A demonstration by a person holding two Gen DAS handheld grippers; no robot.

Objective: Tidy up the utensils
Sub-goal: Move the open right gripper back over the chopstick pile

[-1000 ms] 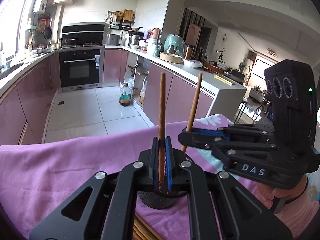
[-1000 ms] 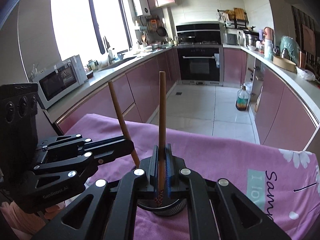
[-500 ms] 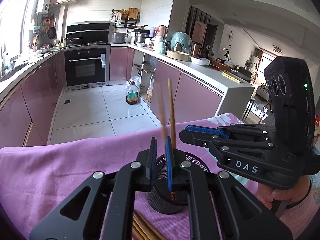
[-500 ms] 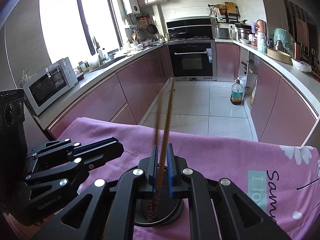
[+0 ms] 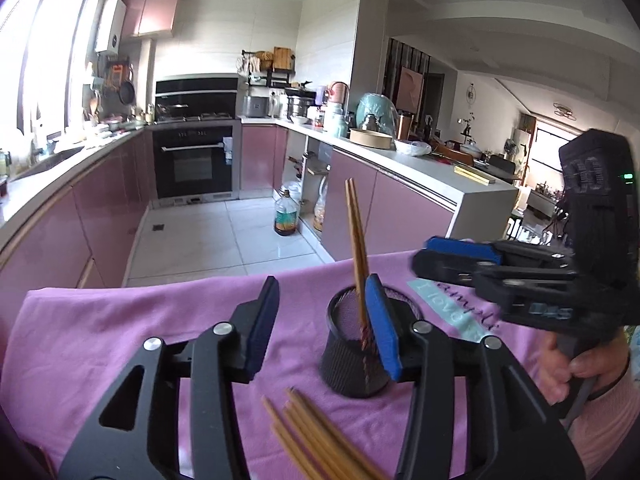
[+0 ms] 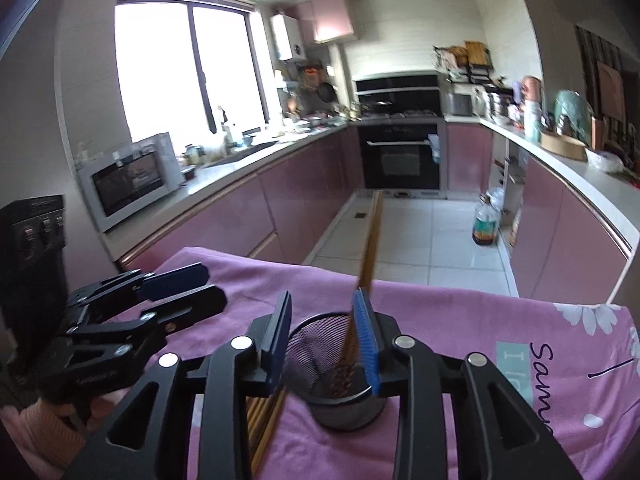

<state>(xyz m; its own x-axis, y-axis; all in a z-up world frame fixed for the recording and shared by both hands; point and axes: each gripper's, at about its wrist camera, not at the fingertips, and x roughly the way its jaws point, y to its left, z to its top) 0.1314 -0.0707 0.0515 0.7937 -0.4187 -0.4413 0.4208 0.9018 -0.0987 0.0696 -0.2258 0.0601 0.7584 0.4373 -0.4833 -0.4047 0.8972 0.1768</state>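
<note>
A black mesh cup (image 5: 352,354) (image 6: 340,372) stands on the purple cloth (image 5: 120,340). Two brown chopsticks (image 5: 355,236) (image 6: 371,248) lean together inside it. My left gripper (image 5: 322,326) is just short of the cup, its jaws opening; the chopsticks stand free beside the right blue pad (image 5: 382,328). My right gripper (image 6: 323,334) hangs over the cup's near rim, its jaws also opening, with nothing pressed between its pads. Each gripper shows in the other's view: the right gripper (image 5: 424,258) and the left gripper (image 6: 208,286). Several loose chopsticks (image 5: 316,436) (image 6: 264,420) lie on the cloth near me.
The cloth-covered table ends just past the cup at its far edge (image 6: 400,280), with the tiled kitchen floor below. A hand (image 5: 588,364) holds the right gripper's grip. Pink cabinets, an oven (image 5: 194,160) and a microwave (image 6: 132,180) stand far off.
Each gripper was shut on one upright chopstick over the cup. Both have let go and spread their jaws, the two chopsticks now lean in the cup, and both grippers have drawn back.
</note>
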